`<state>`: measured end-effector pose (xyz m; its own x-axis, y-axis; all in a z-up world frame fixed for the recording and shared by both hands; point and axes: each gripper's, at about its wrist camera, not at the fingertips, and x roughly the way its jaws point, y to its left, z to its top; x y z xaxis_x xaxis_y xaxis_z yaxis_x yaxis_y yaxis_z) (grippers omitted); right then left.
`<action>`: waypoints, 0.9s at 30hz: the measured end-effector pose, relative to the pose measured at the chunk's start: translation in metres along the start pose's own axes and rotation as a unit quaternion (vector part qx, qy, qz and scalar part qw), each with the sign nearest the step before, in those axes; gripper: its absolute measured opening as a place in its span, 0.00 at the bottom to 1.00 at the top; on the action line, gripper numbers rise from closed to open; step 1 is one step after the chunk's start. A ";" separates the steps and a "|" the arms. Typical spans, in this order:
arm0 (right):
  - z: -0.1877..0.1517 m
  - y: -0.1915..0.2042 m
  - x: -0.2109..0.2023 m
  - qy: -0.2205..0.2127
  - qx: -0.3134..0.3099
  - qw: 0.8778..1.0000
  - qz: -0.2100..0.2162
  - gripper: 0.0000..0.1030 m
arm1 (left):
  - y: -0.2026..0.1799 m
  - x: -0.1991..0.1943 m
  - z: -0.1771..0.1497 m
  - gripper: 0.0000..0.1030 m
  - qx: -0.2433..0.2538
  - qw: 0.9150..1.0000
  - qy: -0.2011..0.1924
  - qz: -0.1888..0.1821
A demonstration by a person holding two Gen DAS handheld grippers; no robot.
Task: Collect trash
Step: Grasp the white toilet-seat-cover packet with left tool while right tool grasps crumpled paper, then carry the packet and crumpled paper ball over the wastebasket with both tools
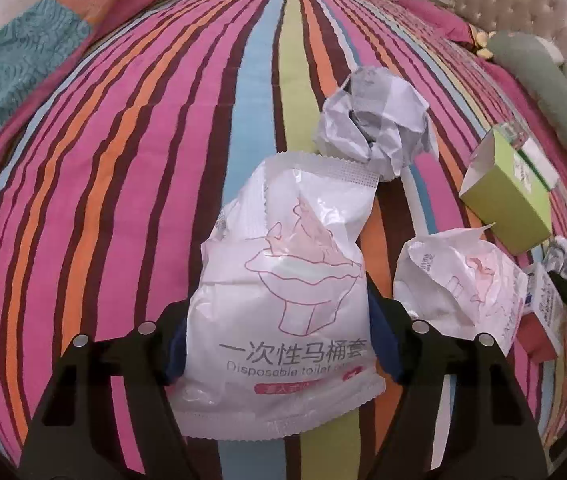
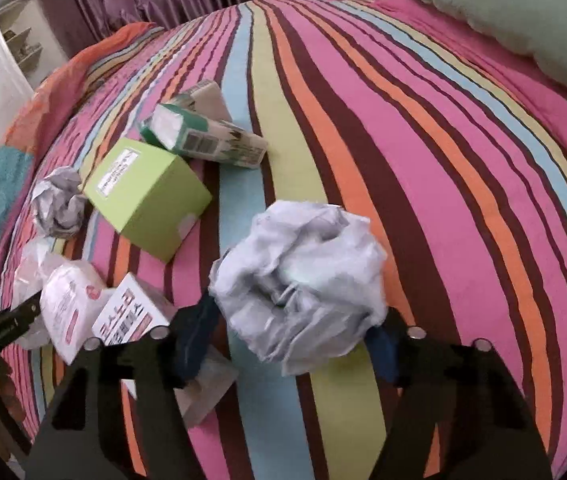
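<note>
Tool pads of my left tool (image 1: 275, 344) pinch a white plastic toilet-cover packet (image 1: 279, 280); my right tool (image 2: 295, 340) clamps a crumpled grey paper ball (image 2: 303, 276), both on the striped bed (image 2: 403, 140). Collection is just starting, I judge: a lime-green cardboard box (image 2: 147, 192), a green-and-white carton (image 2: 207, 140) and another wad (image 2: 59, 202) remain.

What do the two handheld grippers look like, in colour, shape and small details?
Both look alike. The left gripper has two black, angular plastic fingers with cut-out openings, a small round silver disc at each upper corner, and dark blue pads on the inner faces. The right gripper shows the same black fingers, silver discs and blue pads. No cables, printed markings or sleeves are visible.
</note>
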<state>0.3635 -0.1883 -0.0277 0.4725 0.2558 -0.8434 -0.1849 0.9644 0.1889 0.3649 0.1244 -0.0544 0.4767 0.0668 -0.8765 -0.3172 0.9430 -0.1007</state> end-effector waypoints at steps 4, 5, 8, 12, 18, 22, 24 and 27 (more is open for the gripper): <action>-0.005 -0.007 -0.011 -0.006 0.005 1.000 -0.005 0.52 | 0.005 -0.009 -0.005 0.68 -0.020 1.000 -0.008 -0.007; -0.006 -0.010 -0.015 -0.010 0.009 1.000 -0.006 0.52 | 0.004 -0.012 -0.007 0.68 -0.019 1.000 -0.011 -0.007; -0.011 -0.016 -0.023 -0.020 0.021 1.000 -0.007 0.51 | 0.006 -0.024 -0.014 0.68 -0.019 0.999 -0.023 -0.014; -0.016 -0.024 -0.033 -0.031 0.039 0.999 0.001 0.51 | 0.013 -0.039 -0.023 0.68 -0.031 0.999 -0.035 -0.024; -0.026 -0.035 -0.053 -0.049 0.067 0.996 0.015 0.51 | 0.020 -0.064 -0.040 0.68 -0.037 0.998 -0.049 -0.034; -0.036 -0.040 -0.067 -0.057 0.078 0.995 0.022 0.51 | 0.023 -0.078 -0.054 0.68 -0.039 0.997 -0.054 -0.045; -0.040 -0.040 -0.072 -0.062 0.082 0.994 0.025 0.51 | 0.023 -0.086 -0.062 0.68 -0.034 0.997 -0.058 -0.049; -0.048 -0.040 -0.083 -0.072 0.090 0.993 0.037 0.51 | 0.021 -0.097 -0.073 0.68 -0.029 0.996 -0.063 -0.056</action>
<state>0.2901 -0.2509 0.0103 0.5843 0.3209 -0.7454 -0.0732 0.9356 0.3454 0.2524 0.1140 -0.0060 0.6095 0.0063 -0.7927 -0.3016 0.9267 -0.2245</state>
